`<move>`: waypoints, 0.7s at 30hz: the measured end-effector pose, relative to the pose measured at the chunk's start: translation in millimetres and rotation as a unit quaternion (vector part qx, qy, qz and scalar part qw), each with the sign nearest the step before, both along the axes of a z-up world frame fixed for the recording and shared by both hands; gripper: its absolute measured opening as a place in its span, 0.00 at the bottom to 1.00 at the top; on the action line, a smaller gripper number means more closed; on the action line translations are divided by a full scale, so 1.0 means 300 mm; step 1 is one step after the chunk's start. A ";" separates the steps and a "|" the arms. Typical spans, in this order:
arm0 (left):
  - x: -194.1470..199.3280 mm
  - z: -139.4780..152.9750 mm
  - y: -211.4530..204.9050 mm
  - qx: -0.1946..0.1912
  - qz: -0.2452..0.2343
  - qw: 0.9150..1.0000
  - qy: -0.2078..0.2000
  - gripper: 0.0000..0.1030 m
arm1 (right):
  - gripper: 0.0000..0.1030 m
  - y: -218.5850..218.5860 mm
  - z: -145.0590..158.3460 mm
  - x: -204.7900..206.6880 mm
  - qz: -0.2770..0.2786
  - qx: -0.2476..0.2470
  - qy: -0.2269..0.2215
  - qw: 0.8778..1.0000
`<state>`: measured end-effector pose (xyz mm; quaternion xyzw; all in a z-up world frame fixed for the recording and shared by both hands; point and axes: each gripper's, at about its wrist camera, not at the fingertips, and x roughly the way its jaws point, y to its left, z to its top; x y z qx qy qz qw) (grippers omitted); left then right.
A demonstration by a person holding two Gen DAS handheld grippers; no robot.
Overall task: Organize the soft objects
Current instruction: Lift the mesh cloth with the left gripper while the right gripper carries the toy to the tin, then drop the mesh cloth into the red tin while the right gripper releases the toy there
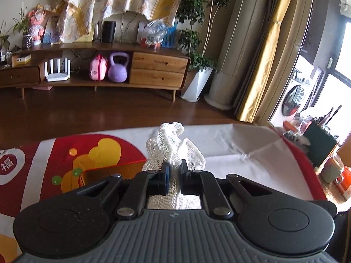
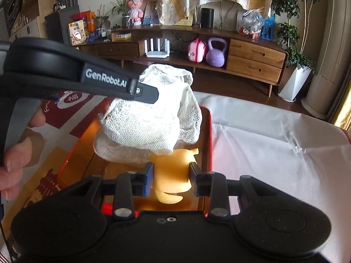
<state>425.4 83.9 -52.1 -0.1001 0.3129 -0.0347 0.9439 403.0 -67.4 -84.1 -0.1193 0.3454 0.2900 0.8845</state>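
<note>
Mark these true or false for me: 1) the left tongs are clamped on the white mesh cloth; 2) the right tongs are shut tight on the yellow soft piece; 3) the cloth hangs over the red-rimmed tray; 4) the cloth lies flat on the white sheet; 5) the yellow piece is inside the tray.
1) True: the left tongs pinch the white mesh cloth.
2) False: the right tongs stand open, one finger on either side of the yellow soft piece.
3) True: it is bunched above the red-rimmed tray.
4) False: the cloth is lifted, beside the white sheet.
5) True.
</note>
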 end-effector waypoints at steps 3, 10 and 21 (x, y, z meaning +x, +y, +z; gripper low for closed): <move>0.026 -0.047 0.009 0.011 0.002 1.000 0.023 0.08 | 0.33 0.025 -0.033 0.010 0.007 -0.010 0.007 1.000; 0.077 -0.134 0.018 0.027 -0.003 0.997 0.077 0.08 | 0.34 0.072 -0.077 0.004 0.022 -0.038 0.011 0.999; 0.102 -0.243 0.004 0.038 -0.021 0.988 0.149 0.08 | 0.43 0.059 -0.093 0.013 0.014 -0.037 0.019 0.999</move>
